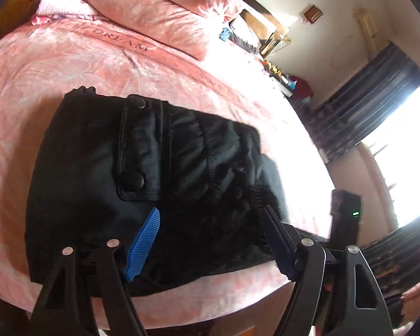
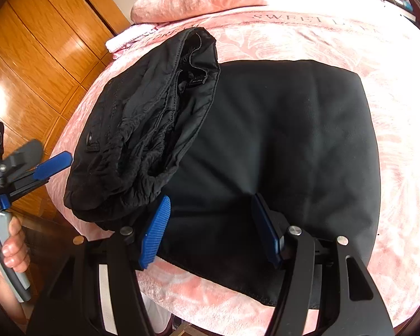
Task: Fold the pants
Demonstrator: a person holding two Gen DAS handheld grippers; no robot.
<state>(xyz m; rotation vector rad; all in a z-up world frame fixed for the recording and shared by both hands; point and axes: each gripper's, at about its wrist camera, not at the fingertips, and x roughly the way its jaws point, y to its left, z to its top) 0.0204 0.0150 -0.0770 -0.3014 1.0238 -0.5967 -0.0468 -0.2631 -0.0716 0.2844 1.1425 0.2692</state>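
Black pants (image 1: 98,154) lie folded on the pink bed cover (image 1: 56,61), a snap-buttoned pocket flap facing up. My left gripper (image 1: 210,240) hangs open over their near edge, blue pads (image 1: 145,246) wide apart and pressing on nothing. In the right wrist view the pants (image 2: 294,140) show a flat folded panel with the gathered waistband (image 2: 142,128) heaped on its left side. My right gripper (image 2: 210,229) stands open over the panel's near part, with flat fabric between its fingers. The left gripper (image 2: 46,172) appears at the left, just off the waistband, held by a hand (image 2: 11,252).
Pink pillows (image 1: 159,8) lie at the head of the bed. A wooden wardrobe (image 2: 36,56) stands close beside the bed. A bright window with dark curtains (image 1: 378,112) and a cluttered shelf (image 1: 266,36) are on the far side. The bed's edge (image 2: 210,302) is right under the grippers.
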